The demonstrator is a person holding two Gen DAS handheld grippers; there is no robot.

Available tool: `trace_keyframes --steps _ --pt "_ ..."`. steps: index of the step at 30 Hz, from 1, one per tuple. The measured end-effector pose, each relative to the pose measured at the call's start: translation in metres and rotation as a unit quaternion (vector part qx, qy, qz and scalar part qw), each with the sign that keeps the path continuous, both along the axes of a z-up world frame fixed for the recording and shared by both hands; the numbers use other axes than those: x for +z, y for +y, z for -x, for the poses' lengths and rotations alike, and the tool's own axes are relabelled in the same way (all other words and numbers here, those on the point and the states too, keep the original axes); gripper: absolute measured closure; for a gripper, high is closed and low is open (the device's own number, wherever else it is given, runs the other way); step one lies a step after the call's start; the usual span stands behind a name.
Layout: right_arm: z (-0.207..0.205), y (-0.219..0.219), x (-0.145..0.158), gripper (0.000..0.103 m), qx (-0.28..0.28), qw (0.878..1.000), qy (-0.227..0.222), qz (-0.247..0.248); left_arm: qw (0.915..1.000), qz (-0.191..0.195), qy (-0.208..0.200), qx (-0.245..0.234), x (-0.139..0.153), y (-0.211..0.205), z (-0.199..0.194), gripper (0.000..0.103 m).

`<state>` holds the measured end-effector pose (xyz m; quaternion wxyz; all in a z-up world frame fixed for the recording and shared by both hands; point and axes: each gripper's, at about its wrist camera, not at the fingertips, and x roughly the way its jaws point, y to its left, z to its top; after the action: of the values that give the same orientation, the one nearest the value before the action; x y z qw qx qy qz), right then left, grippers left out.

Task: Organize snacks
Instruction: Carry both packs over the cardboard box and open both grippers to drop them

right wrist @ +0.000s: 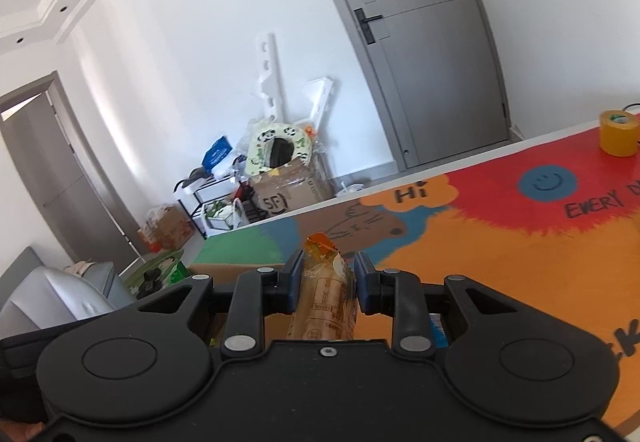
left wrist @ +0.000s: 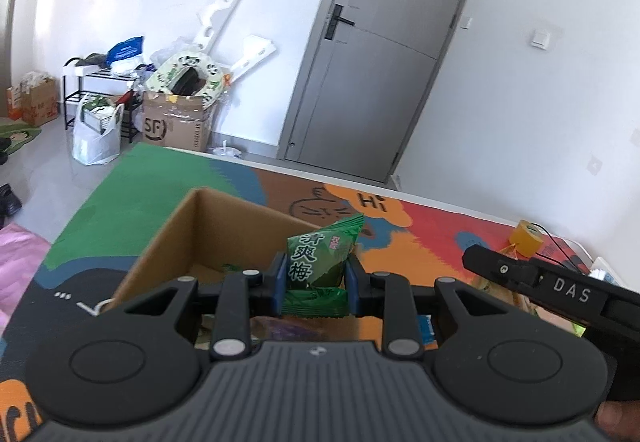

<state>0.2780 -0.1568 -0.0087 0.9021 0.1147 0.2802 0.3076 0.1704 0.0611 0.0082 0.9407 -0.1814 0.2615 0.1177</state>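
Green crinkly foil-type plum candy packet (left wrist: 320, 262), 1 of it, sits upright betw. the 2 blue-padded fingers (left wrist: 280, 282) of the left gripper (left wrist: 314, 282), which are pinching it at its lower half; top corner sticks up past the tips, sealed bottom hem hangs below. It's held over the open cardboard box (left wrist: 188, 234), 1 box, brown corrugated, rectangular, w/ a few more wrappers lying inside, too blurred to count. Orange/tan clear-plastic snack stick (right wrist: 326, 294), 1, long & roughly cylindrical w/ a crimped orange end, is pinched lengthwise betw. the 2 fingers (right wrist: 294, 278) of the right gripper (right wrist: 327, 278), crimped tip poking out past them, body running back toward the camera. Box edge shows just left & below that gripper. Right gripper also shows in the left view as a black bar marked DAS at the right edge, near the left one but apart. Both over the surface (right wrist: 500, 242), covered w/ a flat multicolour mat: green, orange, red, blue. 1 yellow tape roll (right wrist: 618, 132), round, stands at the far right of the mat.
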Motion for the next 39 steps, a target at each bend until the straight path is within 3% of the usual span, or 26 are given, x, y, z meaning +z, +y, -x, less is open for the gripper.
trace_keyframes --steps 13,16,19,27,32,34,39 --pt "0.006 0.050 0.006 0.075 0.039 0.999 -0.005 0.007 0.9992 0.026 0.014 0.027 -0.014 0.041 0.004 0.074" --pt "0.007 0.058 0.008 0.075 0.041 0.999 -0.007 0.007 0.9983 0.035 0.020 0.043 -0.019 0.050 0.004 0.068" --pt "0.009 0.064 0.009 0.075 0.042 0.999 -0.008 0.007 0.9980 0.039 0.024 0.045 -0.019 0.055 0.005 0.052" --pt "0.009 0.087 0.015 0.074 0.056 0.998 -0.014 -0.005 0.9972 0.032 0.016 0.066 -0.008 0.063 0.025 0.046" --pt "0.013 0.086 0.025 0.065 0.068 0.997 -0.029 -0.025 0.9960 0.028 0.017 0.084 -0.005 0.064 0.032 0.041" --pt "0.014 0.080 0.025 0.042 0.061 0.997 -0.029 -0.021 0.9957 0.025 0.017 0.087 -0.005 0.060 0.032 0.033" --pt "0.015 0.052 0.017 0.037 0.034 0.999 -0.015 -0.018 0.9966 0.017 0.012 0.080 -0.002 0.043 0.028 0.025"
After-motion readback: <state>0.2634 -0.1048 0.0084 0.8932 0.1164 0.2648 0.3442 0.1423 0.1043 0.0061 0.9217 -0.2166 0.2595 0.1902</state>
